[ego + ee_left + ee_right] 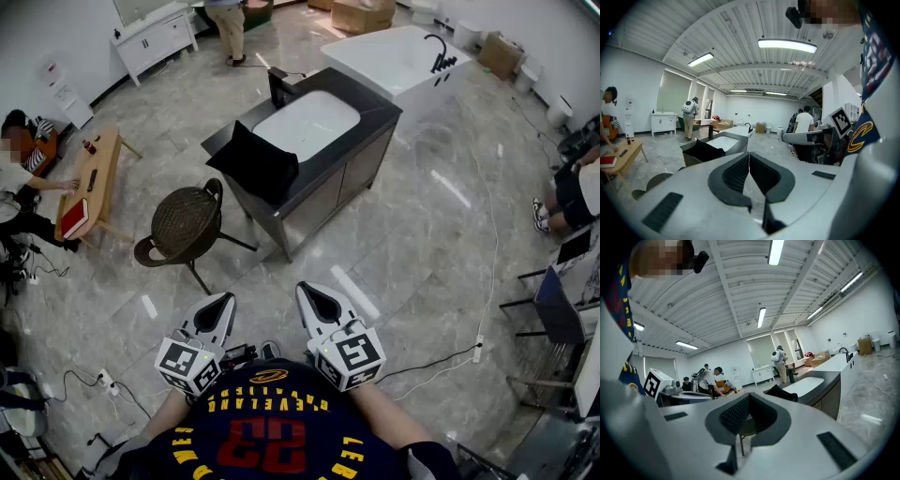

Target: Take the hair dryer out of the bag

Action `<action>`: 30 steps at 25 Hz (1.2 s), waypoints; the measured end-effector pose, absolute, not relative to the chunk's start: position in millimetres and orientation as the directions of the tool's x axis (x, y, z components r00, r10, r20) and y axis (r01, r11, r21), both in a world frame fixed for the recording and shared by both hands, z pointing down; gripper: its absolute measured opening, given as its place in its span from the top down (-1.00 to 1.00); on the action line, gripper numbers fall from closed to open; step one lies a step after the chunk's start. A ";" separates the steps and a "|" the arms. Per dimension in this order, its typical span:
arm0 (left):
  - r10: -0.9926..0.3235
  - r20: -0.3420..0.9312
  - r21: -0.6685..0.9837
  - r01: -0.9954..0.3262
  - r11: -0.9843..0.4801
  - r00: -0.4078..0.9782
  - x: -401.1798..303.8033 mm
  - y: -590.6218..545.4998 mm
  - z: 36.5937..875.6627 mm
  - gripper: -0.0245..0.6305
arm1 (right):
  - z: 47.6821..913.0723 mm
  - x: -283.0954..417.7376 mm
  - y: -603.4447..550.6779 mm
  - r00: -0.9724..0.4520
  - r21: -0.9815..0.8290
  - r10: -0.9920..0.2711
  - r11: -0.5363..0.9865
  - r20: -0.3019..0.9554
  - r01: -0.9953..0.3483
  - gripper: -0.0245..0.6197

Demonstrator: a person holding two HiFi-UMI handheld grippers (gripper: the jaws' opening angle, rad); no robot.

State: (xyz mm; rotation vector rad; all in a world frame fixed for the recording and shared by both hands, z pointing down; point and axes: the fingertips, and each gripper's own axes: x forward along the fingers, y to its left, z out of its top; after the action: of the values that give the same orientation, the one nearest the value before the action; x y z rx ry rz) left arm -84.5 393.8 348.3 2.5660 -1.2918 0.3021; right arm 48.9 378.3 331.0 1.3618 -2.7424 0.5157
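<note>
The black bag (260, 161) lies on the left end of the dark vanity counter (375, 103), beside the white basin (307, 122). No hair dryer shows; the inside of the bag is hidden. My left gripper (223, 302) and right gripper (309, 292) are held side by side close to my chest, well short of the vanity. Both point toward it, with their jaws shut and nothing between them. In the left gripper view the bag (706, 150) lies beyond the left gripper (748, 156). In the right gripper view the bag (780, 393) sits past the right gripper (749, 399).
A round wicker chair (187, 224) stands on the grey floor between me and the vanity. A white bathtub (394, 58) is behind the vanity. At the left, a person sits by a low wooden table (94, 178). Cables and a power strip (479, 348) cross the floor at the right.
</note>
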 end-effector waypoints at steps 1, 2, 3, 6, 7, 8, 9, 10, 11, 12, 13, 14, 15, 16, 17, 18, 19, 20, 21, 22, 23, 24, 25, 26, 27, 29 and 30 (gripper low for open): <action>-0.756 0.294 0.129 -0.808 -0.575 0.585 -81.7 392.0 349.5 0.91 | 331.1 51.8 375.7 -0.611 -0.277 -0.771 0.556 0.181 -0.784 0.93; -0.755 0.294 0.128 -0.807 -0.576 0.586 -79.0 390.3 350.6 0.91 | 331.6 54.5 373.6 -0.608 -0.276 -0.773 0.553 0.183 -0.786 0.93; -0.755 0.294 0.127 -0.807 -0.577 0.586 -76.3 389.1 351.6 0.91 | 332.6 56.7 372.3 -0.607 -0.275 -0.773 0.553 0.183 -0.786 0.93; -0.754 0.295 0.125 -0.806 -0.579 0.587 -68.7 387.3 352.6 0.91 | 334.6 62.2 371.9 -0.612 -0.270 -0.770 0.560 0.179 -0.783 0.93; -0.754 0.296 0.125 -0.806 -0.578 0.587 -66.2 386.8 352.2 0.91 | 335.1 63.9 372.1 -0.616 -0.269 -0.768 0.564 0.177 -0.781 0.93; -0.754 0.297 0.125 -0.807 -0.578 0.586 -63.5 386.3 351.6 0.91 | 335.2 65.6 372.2 -0.621 -0.269 -0.765 0.570 0.174 -0.777 0.93; -0.754 0.298 0.126 -0.807 -0.577 0.585 -60.6 385.7 351.1 0.91 | 334.7 67.5 372.0 -0.626 -0.270 -0.762 0.575 0.169 -0.773 0.93; -0.754 0.300 0.127 -0.808 -0.576 0.585 -57.6 385.1 350.9 0.91 | 334.1 69.9 371.6 -0.630 -0.276 -0.759 0.577 0.164 -0.768 0.93; -0.754 0.301 0.129 -0.808 -0.575 0.584 -54.4 384.7 351.2 0.91 | 333.8 72.6 371.0 -0.633 -0.286 -0.758 0.579 0.157 -0.764 0.93; -0.754 0.303 0.130 -0.809 -0.574 0.583 -51.1 384.2 351.9 0.91 | 333.8 75.4 370.3 -0.637 -0.298 -0.756 0.579 0.152 -0.759 0.93; -0.754 0.305 0.130 -0.809 -0.573 0.582 -47.7 383.7 352.8 0.91 | 334.3 78.3 369.5 -0.639 -0.308 -0.754 0.579 0.149 -0.755 0.93; -0.754 0.306 0.130 -0.811 -0.571 0.581 -44.1 383.1 353.8 0.91 | 335.3 81.5 368.6 -0.642 -0.314 -0.753 0.579 0.148 -0.752 0.93; -0.756 0.308 0.130 -0.813 -0.568 0.578 -40.5 382.5 354.8 0.91 | 336.6 84.9 367.5 -0.644 -0.317 -0.750 0.581 0.149 -0.750 0.93; -0.758 0.310 0.130 -0.815 -0.564 0.574 -36.9 382.2 355.7 0.91 | 338.4 88.2 366.6 -0.647 -0.320 -0.748 0.582 0.151 -0.748 0.93; -0.761 0.312 0.129 -0.819 -0.560 0.569 -33.6 382.3 356.6 0.91 | 340.7 91.3 366.0 -0.650 -0.324 -0.744 0.584 0.155 -0.745 0.93; -0.764 0.315 0.127 -0.822 -0.555 0.564 -30.6 382.7 357.7 0.91 | 343.3 93.8 365.7 -0.655 -0.328 -0.738 0.586 0.160 -0.741 0.93; -0.766 0.318 0.126 -0.826 -0.550 0.559 -27.6 383.0 359.0 0.91 | 346.4 95.7 365.6 -0.662 -0.334 -0.731 0.590 0.167 -0.735 0.93; -0.768 0.322 0.126 -0.829 -0.545 0.554 -24.8 383.4 360.9 0.91 | 349.9 97.0 365.4 -0.670 -0.339 -0.722 0.595 0.175 -0.729 0.93; -0.768 0.328 0.128 -0.832 -0.540 0.549 -22.4 384.1 363.4 0.91 | 353.8 97.9 365.3 -0.678 -0.343 -0.712 0.600 0.183 -0.723 0.93; -0.768 0.336 0.131 -0.835 -0.535 0.545 -20.8 385.1 366.5 0.91 | 357.7 98.3 365.3 -0.685 -0.348 -0.702 0.604 0.192 -0.717 0.93; -0.767 0.346 0.136 -0.838 -0.529 0.540 -19.9 386.1 369.8 0.91 | 361.2 98.5 365.2 -0.692 -0.353 -0.693 0.608 0.201 -0.711 0.93; -0.766 0.355 0.141 -0.841 -0.523 0.536 -19.6 386.6 372.9 0.91 | 364.2 99.1 364.5 -0.697 -0.359 -0.686 0.609 0.209 -0.707 0.93; -0.766 0.363 0.144 -0.844 -0.516 0.531 -19.8 386.1 375.3 0.91 | 366.5 100.0 363.1 -0.700 -0.363 -0.681 0.609 0.216 -0.705 0.93; -0.767 0.370 0.143 -0.848 -0.511 0.524 -20.3 384.6 376.8 0.91 | 368.4 101.3 361.2 -0.701 -0.368 -0.678 0.607 0.223 -0.704 0.93; -0.770 0.375 0.135 -0.852 -0.506 0.517 -21.1 381.7 377.7 0.91 | 370.3 102.4 358.6 -0.700 -0.372 -0.676 0.604 0.229 -0.705 0.93; -0.775 0.382 0.100 -0.856 -0.507 0.504 -23.0 370.5 379.7 0.91 | 375.1 103.3 350.2 -0.698 -0.377 -0.674 0.598 0.240 -0.707 0.93; -0.776 0.385 0.082 -0.855 -0.512 0.501 -23.8 362.3 381.2 0.91 | 377.9 103.1 344.1 -0.696 -0.379 -0.675 0.594 0.245 -0.710 0.93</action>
State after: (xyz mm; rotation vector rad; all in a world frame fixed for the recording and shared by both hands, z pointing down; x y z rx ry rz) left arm -23.8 362.3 381.2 2.4848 -1.3822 0.4388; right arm 103.1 344.1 377.9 1.1912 -2.7368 0.7015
